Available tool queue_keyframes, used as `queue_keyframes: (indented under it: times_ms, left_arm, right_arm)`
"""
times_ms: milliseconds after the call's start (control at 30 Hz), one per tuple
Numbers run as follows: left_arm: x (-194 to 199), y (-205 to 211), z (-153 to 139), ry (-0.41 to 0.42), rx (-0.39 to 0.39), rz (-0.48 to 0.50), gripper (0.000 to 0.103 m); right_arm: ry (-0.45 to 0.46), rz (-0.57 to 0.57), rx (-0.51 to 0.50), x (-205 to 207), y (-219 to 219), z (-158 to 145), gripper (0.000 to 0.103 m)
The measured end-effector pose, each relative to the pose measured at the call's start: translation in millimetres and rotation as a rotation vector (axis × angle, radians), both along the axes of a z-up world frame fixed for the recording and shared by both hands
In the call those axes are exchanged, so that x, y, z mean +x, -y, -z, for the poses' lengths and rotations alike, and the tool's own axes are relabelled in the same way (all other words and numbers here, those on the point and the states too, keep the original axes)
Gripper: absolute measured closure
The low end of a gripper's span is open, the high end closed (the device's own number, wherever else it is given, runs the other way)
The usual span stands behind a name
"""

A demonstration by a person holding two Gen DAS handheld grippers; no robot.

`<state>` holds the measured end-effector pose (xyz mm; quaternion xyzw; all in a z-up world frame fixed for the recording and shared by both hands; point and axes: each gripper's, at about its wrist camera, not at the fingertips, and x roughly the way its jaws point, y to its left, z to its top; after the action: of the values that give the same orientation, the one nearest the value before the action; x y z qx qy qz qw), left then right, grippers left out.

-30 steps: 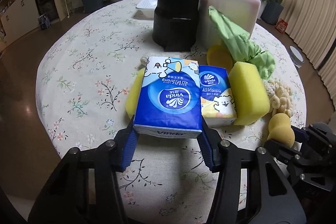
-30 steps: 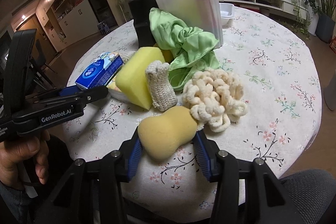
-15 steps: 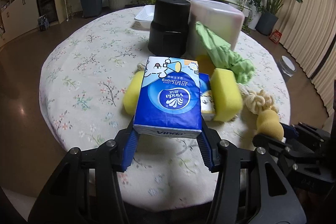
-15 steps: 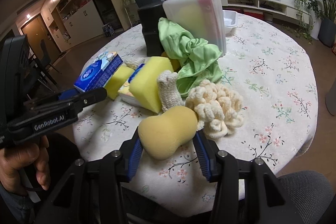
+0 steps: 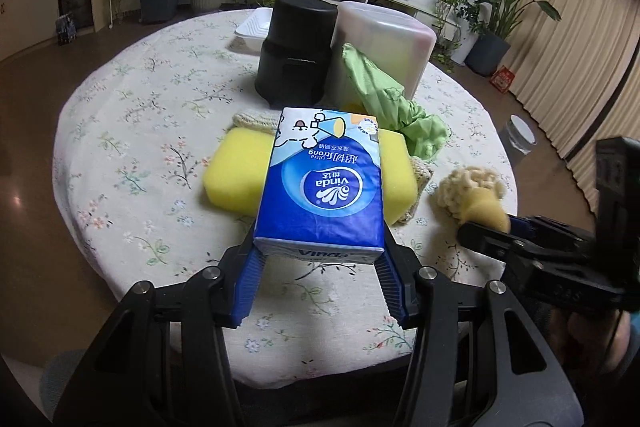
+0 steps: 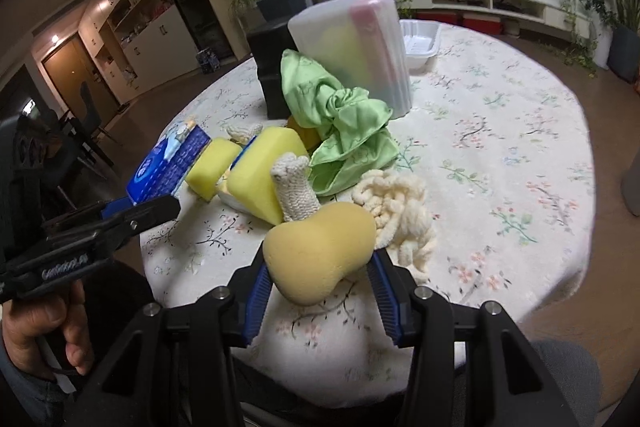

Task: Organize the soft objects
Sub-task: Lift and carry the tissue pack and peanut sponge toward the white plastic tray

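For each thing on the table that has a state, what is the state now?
blue tissue pack: held in left gripper
gourd-shaped sponge: held in right gripper
green cloth: crumpled against the container
translucent container: upside down
black container: upside down

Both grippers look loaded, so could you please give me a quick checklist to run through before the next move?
1. Left gripper shut on the tissue pack: ok.
2. Right gripper shut on the pear-shaped sponge: ok.
3. Tissue pack gripped only at its near end, so watch for sag: cannot tell.
4. Sponge clear of the cream yarn bundle: cannot tell.
5. Clear plastic container open to receive items: cannot tell.
6. Grippers apart from each other: ok.
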<state>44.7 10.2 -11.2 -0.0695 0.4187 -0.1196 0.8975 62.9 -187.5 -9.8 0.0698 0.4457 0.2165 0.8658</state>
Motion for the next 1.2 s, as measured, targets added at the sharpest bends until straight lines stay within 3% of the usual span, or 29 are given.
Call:
queue_keyframes:
  times_ms: [67,200,367,433,500,600,700,767,833,967,1067,1133,1200]
  left_arm:
    - [-1.2,-1.9,-0.5,0.007,-0.006,-0.01,0.054]
    - [-1.0,-13.4,-0.1,0.005,-0.022,-0.042,0.054]
    - [-1.7,-24.1,2.9,0.006,-0.043,-0.062,0.054]
    - [-1.1,-26.2,7.0,-0.004,-0.053,-0.064,0.054]
    - [-1.5,-26.6,8.2,-0.005,-0.059,-0.062,0.054]
    - [-2.0,-29.5,8.3,-0.002,-0.068,-0.066,0.054]
    - [-1.7,-32.5,9.9,-0.004,-0.074,-0.073,0.054]
    - [-0.8,-32.7,11.2,-0.006,-0.078,-0.073,0.054]
    - [-0.5,-32.4,12.5,-0.009,-0.082,-0.073,0.054]
    - [-1.3,-32.0,11.7,-0.009,-0.086,-0.07,0.054]
    - [-2.5,-32.1,12.9,-0.013,-0.088,-0.069,0.054]
    - [-3.9,-32.3,13.4,-0.015,-0.088,-0.071,0.053]
    - [-4.1,-33.9,13.1,-0.015,-0.09,-0.073,0.053]
  right_arm:
    - [-0.013,-0.02,0.068,6.4,0.7,-4.2,0.053]
    - [0.05,-0.136,0.159,9.7,-13.3,-25.8,0.053]
    - [0.028,-0.211,0.203,10.0,-29.4,-18.8,0.053]
    - [0.062,-0.208,0.058,8.8,-44.7,-13.5,0.052]
    - [-0.005,-0.188,-0.086,16.9,-56.7,5.3,0.052]
    - [-0.133,-0.142,-0.011,27.4,-49.5,24.0,0.051]
    - [-0.171,-0.081,0.0,27.9,-43.0,33.0,0.046]
    - [-0.172,-0.052,-0.004,22.3,-42.7,31.4,0.032]
    - [-0.147,-0.029,-0.022,17.1,-44.9,27.3,0.027]
    - [-0.103,-0.013,-0.049,9.2,-52.0,14.2,0.027]
    - [-0.1,-0.019,-0.143,10.5,-67.1,23.1,0.027]
    - [-0.132,0.005,-0.128,13.1,-69.2,35.5,0.028]
    - [-0.104,0.019,-0.14,10.9,-68.2,36.0,0.032]
